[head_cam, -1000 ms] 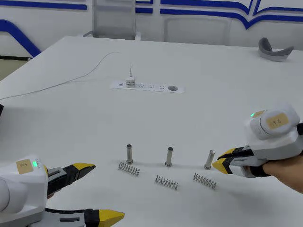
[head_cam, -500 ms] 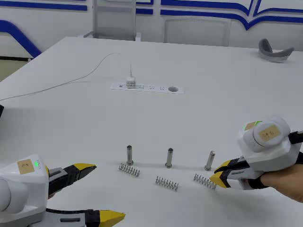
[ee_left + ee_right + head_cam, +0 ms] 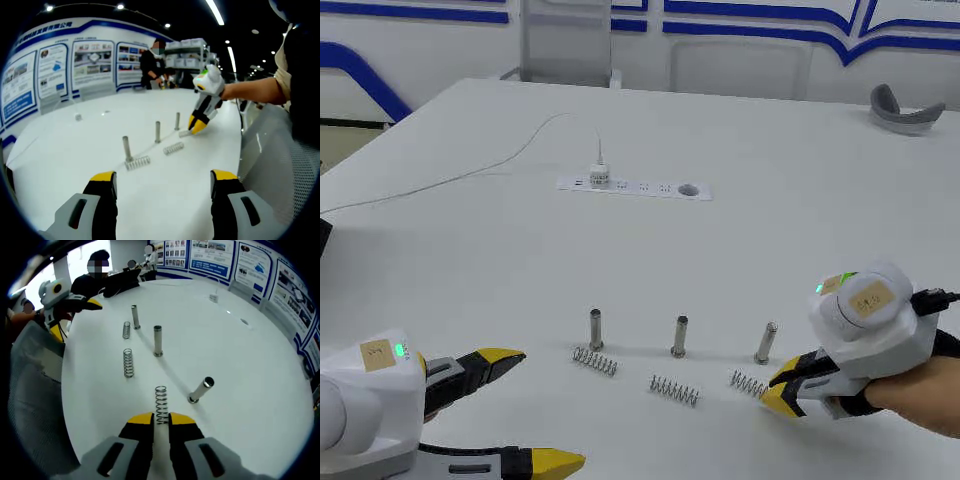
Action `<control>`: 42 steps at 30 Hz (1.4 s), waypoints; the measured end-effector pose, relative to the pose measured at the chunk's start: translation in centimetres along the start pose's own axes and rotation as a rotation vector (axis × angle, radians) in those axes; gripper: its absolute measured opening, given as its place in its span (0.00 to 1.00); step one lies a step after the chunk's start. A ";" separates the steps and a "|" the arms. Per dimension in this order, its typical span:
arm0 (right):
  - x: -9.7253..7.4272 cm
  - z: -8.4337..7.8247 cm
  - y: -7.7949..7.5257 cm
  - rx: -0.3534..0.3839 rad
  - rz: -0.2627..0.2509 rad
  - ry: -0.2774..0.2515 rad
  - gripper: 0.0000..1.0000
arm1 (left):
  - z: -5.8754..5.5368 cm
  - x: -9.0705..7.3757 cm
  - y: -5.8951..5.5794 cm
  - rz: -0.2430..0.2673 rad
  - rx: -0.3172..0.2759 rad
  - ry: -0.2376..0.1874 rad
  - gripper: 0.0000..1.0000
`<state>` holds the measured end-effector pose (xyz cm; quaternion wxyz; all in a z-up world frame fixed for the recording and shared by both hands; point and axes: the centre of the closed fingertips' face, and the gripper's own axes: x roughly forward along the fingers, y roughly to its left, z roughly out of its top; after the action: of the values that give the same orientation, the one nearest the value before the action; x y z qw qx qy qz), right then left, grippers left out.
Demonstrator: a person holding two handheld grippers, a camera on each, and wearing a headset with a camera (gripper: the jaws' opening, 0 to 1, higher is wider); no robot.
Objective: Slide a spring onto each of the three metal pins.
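Three springs lie on the white table, each just in front of an upright pin, with a power strip well behind them. The right gripper, held low, has its jaws pinched on the near end of the rightmost spring. The left gripper hovers nearby, its jaws wide apart and empty.

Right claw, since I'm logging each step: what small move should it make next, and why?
Probably squeeze the right claw firmly on the nearest spring and lift it: the spring's end lies between the narrowly parted jaws, grip unclear, and the pin beside it is bare.
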<state>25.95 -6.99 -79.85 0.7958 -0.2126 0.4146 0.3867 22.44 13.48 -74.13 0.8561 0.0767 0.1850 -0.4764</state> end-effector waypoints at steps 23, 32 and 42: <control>0.6 -0.5 -0.1 -0.005 0.020 0.043 0.12 | 0.2 0.7 -0.5 -0.024 0.013 -0.003 0.77; -0.6 0.1 0.4 -0.021 0.018 0.031 0.12 | 0.5 1.6 -1.4 -0.066 0.037 0.005 0.75; -1.4 1.5 1.3 -0.075 0.022 0.020 0.12 | 1.3 3.3 -2.6 -0.136 0.090 0.018 0.71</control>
<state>25.17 -5.86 -77.87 0.7787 -0.2418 0.4101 0.4086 22.18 9.12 -74.09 0.8158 0.1069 0.1759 -0.5405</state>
